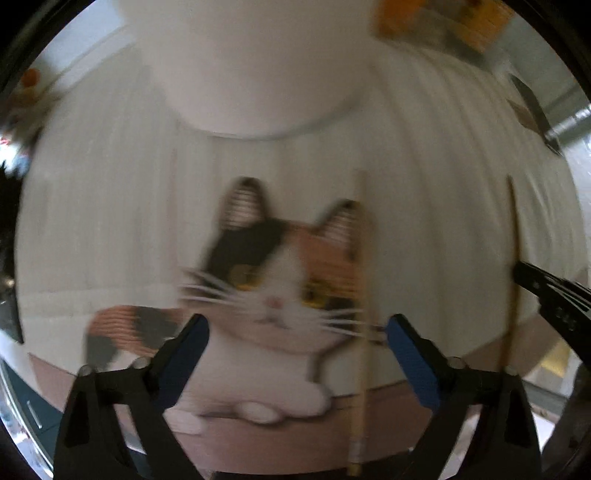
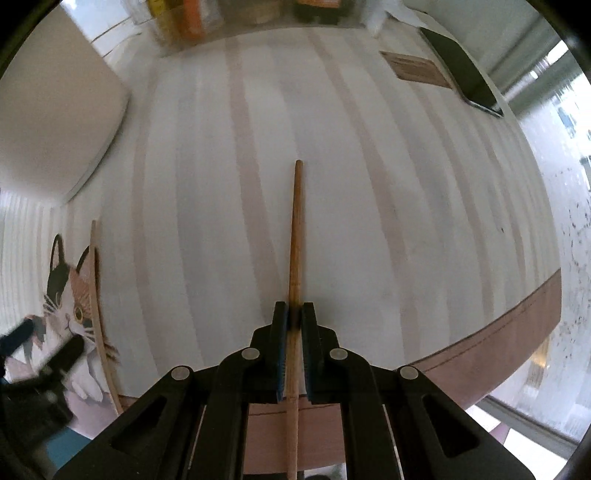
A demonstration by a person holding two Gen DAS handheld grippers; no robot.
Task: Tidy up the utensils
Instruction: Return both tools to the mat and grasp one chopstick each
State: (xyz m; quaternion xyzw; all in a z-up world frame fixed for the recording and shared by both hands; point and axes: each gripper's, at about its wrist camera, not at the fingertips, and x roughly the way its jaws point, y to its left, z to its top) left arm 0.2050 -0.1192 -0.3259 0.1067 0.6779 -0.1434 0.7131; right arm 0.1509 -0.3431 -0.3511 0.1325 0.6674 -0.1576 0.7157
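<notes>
My right gripper (image 2: pixel 294 315) is shut on a brown wooden chopstick (image 2: pixel 296 236), which points away over the striped placemat (image 2: pixel 369 221). In the left wrist view that chopstick (image 1: pixel 511 258) shows at the right, with the right gripper (image 1: pixel 546 291) on it. A second, paler chopstick (image 1: pixel 360 295) lies on the placemat beside the cat picture (image 1: pixel 273 280); it also shows in the right wrist view (image 2: pixel 99 295). My left gripper (image 1: pixel 295 332) is open and empty above the cat picture, the pale chopstick just inside its right finger. The left gripper (image 2: pixel 40 350) shows blurred at the lower left of the right wrist view.
A white container (image 1: pixel 251 66) stands at the far side of the placemat, also in the right wrist view (image 2: pixel 55 122). A dark phone (image 2: pixel 461 74) and a brown card (image 2: pixel 417 68) lie at the far right. Orange packets (image 2: pixel 184 18) sit at the back. The table's edge (image 2: pixel 517 339) runs at the right.
</notes>
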